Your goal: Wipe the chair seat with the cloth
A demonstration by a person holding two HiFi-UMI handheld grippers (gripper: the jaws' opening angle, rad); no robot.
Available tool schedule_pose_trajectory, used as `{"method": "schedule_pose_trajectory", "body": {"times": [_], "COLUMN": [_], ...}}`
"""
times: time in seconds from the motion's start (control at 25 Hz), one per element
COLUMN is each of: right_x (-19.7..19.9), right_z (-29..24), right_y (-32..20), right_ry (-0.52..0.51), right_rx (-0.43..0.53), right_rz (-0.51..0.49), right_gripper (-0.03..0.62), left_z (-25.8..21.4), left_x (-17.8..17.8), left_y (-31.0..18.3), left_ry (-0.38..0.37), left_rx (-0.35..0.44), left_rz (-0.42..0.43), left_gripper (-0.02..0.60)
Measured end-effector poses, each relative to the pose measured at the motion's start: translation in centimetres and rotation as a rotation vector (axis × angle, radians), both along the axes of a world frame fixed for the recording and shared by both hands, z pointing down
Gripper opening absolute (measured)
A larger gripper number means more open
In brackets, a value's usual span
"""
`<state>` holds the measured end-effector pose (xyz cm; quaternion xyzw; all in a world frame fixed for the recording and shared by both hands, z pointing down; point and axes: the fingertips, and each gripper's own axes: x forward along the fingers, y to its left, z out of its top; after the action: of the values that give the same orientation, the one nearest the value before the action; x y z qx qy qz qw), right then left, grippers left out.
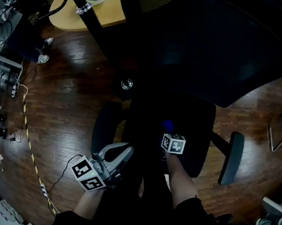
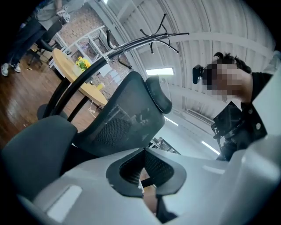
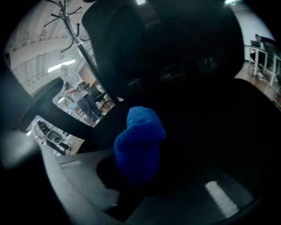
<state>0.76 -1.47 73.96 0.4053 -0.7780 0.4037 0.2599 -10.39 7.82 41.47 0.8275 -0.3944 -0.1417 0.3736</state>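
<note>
Right claw [image 3: 131, 189] clamped on the blue cloth [image 3: 139, 145] over the chair seat [image 1: 193, 138], contact unclear; left claw [image 2: 142, 178] closed, empty, off to the side; cloth looks soft, light and floppy, so I'd grip mid-wad with plenty protruding.

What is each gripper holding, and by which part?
The right gripper is shut on the blue cloth, pinching its bunched lower end; the rest sticks out past the jaws. The left gripper is shut on nothing.

The left tongs [image 1: 123, 153] and right tongs [image 1: 167, 130] are pale grey, each bearing a black-and-white marker cube [image 1: 173, 144]; the sleeves [image 1: 193, 212] seem black.
</note>
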Motion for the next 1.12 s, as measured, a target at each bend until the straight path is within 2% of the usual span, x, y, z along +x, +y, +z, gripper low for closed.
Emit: {"method": "schedule_pose_trajectory", "body": {"times": [0.12,0.36,0.48,0.68,0.8,0.92,1.0,1.12], "right_x": [8.4,20.4,23.7,25.6,25.6,22.2,17.2,7.0], "right_z": [0.4,-2.9,-3.6,-1.7,-2.8,-3.0,-2.4,-3.0], "right_y": [-1.0,-1.9,-1.4,-0.7,-1.1,-1.3,-1.1,0.1], "right_ry": [0.05,0.132,0.151,0.156,0.149,0.132,0.105,0.004], "right_rx": [-0.004,-0.018,-0.009,-0.002,-0.007,0.008,0.011,0.007], "right_rz": [0.156,0.333,0.366,0.37,0.394,0.344,0.267,0.162], "right_gripper": [0.035,0.035,0.035,0.035,0.035,0.035,0.035,0.035], "left_z": [0.2,0.1,-0.4,-0.6,-0.5,-0.3,-0.1,0.1], "left_x": [2.2,7.5,9.6,10.7,9.4,7.1,5.4,3.0], "left_y": [-1.1,-3.3,-3.9,-3.8,-3.5,-3.5,-3.4,-2.8], "left_ry": [0.0,0.012,0.018,0.014,0.009,0.013,0.017,0.014], "left_rx": [0.003,0.01,0.018,0.027,0.021,0.021,0.022,0.016], "left_rz": [0.067,0.185,0.222,0.227,0.187,0.134,0.095,0.036], "left_gripper": [-0.009,-0.009,-0.009,-0.009,-0.009,-0.009,-0.009,-0.009]}}
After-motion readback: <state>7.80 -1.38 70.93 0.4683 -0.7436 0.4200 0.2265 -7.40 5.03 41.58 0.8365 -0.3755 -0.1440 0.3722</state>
